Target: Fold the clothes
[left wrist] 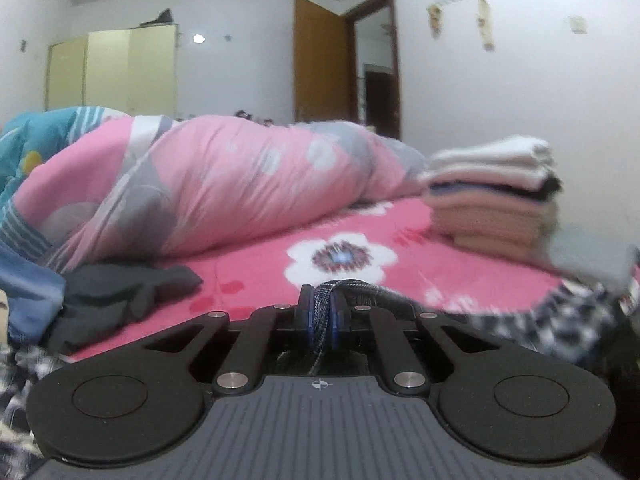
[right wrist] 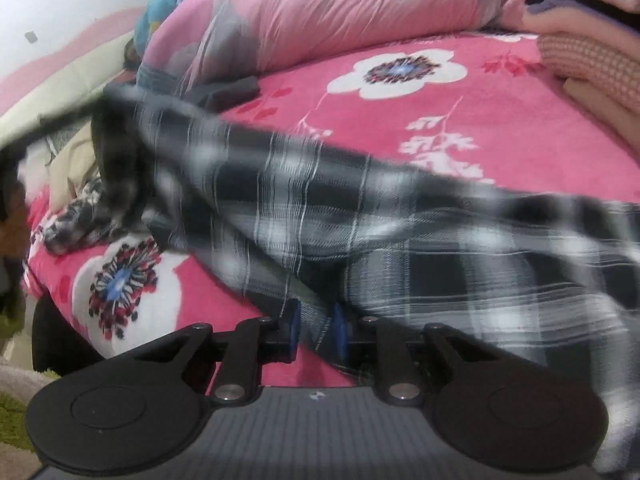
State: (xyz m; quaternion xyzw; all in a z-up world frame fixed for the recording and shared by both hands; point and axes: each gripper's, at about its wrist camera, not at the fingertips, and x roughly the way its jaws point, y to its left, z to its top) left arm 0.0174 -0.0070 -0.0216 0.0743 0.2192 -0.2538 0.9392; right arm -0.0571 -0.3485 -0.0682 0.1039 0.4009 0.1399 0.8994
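Left claw point(left wrist: 320, 318) clamped on plaid shirt point(right wrist: 360, 216) edge; right claw point(right wrist: 314, 330) pinching its hem. Fabric light, limp, blurred; grip corners. Folded stack point(left wrist: 492, 192) at 2 o'clock on bed point(left wrist: 400, 236).

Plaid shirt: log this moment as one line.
left gripper: shut on plaid shirt | right gripper: shut on plaid shirt | shirt stretched over bed | folded stack beside

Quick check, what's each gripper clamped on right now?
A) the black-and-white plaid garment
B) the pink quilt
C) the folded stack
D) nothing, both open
A: the left gripper and right gripper each pinch the plaid garment between blue pads.
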